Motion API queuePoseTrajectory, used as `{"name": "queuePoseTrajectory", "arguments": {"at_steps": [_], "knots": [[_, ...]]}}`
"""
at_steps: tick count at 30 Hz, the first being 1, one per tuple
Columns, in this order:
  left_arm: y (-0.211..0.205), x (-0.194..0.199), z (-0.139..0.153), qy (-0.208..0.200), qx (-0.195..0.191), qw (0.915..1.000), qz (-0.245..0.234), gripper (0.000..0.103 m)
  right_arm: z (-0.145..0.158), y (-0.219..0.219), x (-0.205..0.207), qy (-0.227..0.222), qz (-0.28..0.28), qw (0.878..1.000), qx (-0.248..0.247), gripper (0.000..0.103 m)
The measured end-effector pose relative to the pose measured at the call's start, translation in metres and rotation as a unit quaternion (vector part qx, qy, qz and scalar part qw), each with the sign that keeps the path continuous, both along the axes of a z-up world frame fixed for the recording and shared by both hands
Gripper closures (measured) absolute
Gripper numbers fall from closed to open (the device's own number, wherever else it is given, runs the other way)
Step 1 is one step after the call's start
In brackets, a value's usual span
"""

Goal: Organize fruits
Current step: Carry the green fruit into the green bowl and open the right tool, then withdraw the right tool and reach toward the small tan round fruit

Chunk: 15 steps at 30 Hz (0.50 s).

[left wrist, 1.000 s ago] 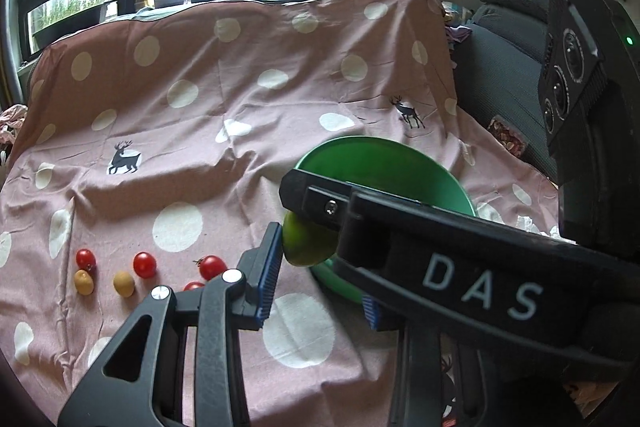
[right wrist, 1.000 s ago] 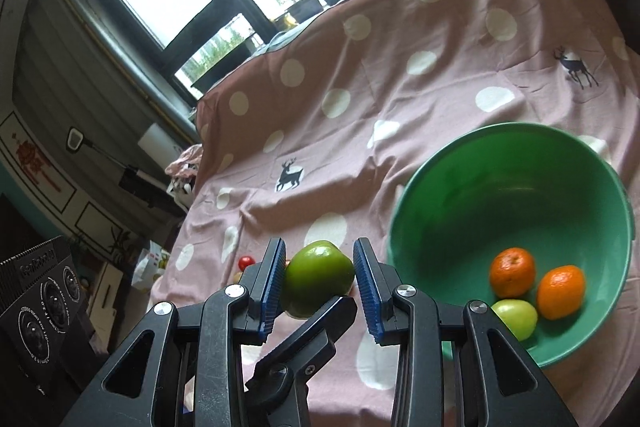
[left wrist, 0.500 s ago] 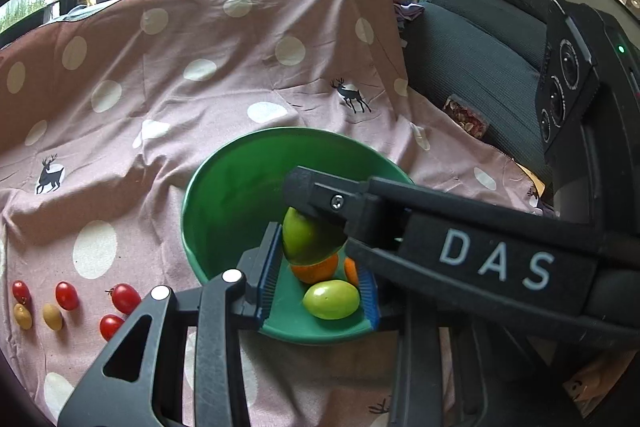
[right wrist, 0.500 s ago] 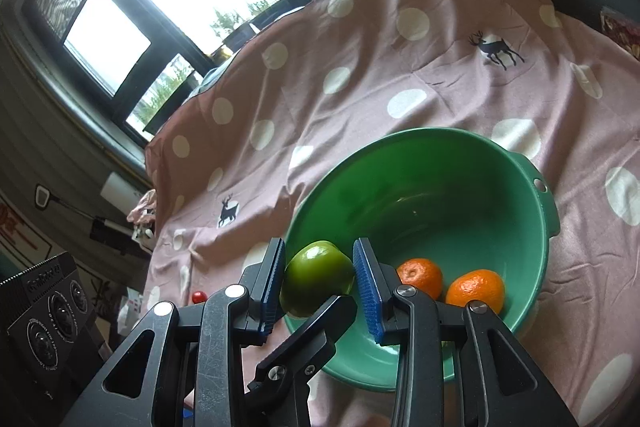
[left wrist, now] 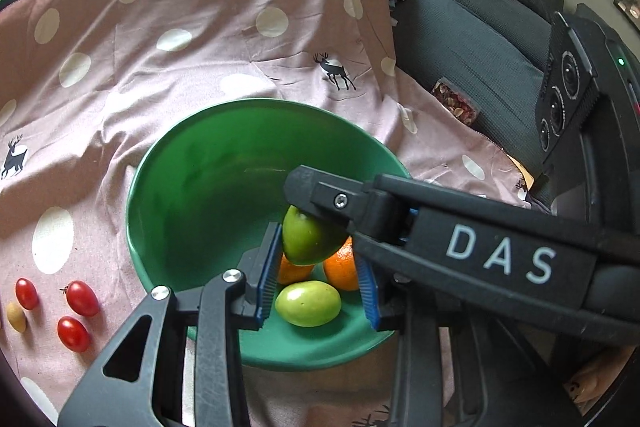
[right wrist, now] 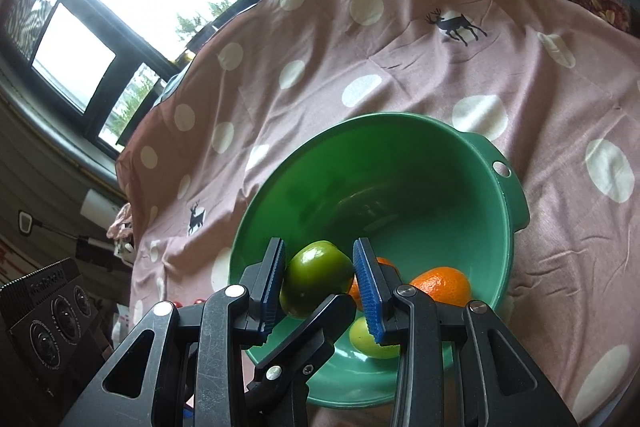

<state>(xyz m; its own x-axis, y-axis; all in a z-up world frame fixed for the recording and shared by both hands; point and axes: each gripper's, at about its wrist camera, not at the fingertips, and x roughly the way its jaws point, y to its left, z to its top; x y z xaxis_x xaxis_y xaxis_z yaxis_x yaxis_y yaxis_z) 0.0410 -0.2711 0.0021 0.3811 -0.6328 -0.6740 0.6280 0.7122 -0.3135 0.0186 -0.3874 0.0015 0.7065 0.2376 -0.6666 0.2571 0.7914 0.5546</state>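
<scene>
My right gripper is shut on a dark green apple and holds it over the near rim of the green bowl. In the left wrist view the same apple hangs under the right gripper's finger. My left gripper is open, with the apple and bowl between its blue pads, empty. The bowl holds two oranges and a pale green fruit.
Red cherry tomatoes and a yellow one lie on the pink polka-dot cloth left of the bowl. A grey sofa stands at the right. Windows are behind.
Both grippers moved right from beside the bowl to over it. The green apple stays held in the right gripper and now hangs above the fruits in the bowl.
</scene>
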Motion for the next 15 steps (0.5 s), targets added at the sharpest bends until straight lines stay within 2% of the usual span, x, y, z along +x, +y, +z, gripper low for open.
{"name": "queuePoseTrajectory", "arguments": {"at_steps": [7, 9, 12, 14, 15], "knots": [[-0.001, 0.003, -0.006, 0.018, -0.005, 0.9998, 0.000, 0.069, -0.006, -0.002, 0.004, 0.016, -0.006, 1.000, -0.002, 0.064], [0.002, 0.002, -0.005, 0.019, -0.009, 0.9998, 0.003, 0.070, -0.003, -0.005, 0.000, 0.004, -0.026, 1.000, 0.005, 0.064], [0.011, -0.004, 0.005, 0.004, -0.020, 0.9998, 0.009, 0.067, 0.008, -0.011, -0.010, -0.030, -0.063, 0.997, -0.010, 0.064], [0.021, -0.008, 0.013, -0.004, -0.030, 0.9994, 0.016, 0.060, 0.014, -0.012, -0.015, -0.052, -0.071, 0.996, -0.011, 0.062], [0.027, -0.010, 0.017, -0.008, -0.034, 0.9991, 0.024, 0.053, 0.016, -0.012, -0.016, -0.061, -0.074, 0.995, -0.009, 0.053]]}}
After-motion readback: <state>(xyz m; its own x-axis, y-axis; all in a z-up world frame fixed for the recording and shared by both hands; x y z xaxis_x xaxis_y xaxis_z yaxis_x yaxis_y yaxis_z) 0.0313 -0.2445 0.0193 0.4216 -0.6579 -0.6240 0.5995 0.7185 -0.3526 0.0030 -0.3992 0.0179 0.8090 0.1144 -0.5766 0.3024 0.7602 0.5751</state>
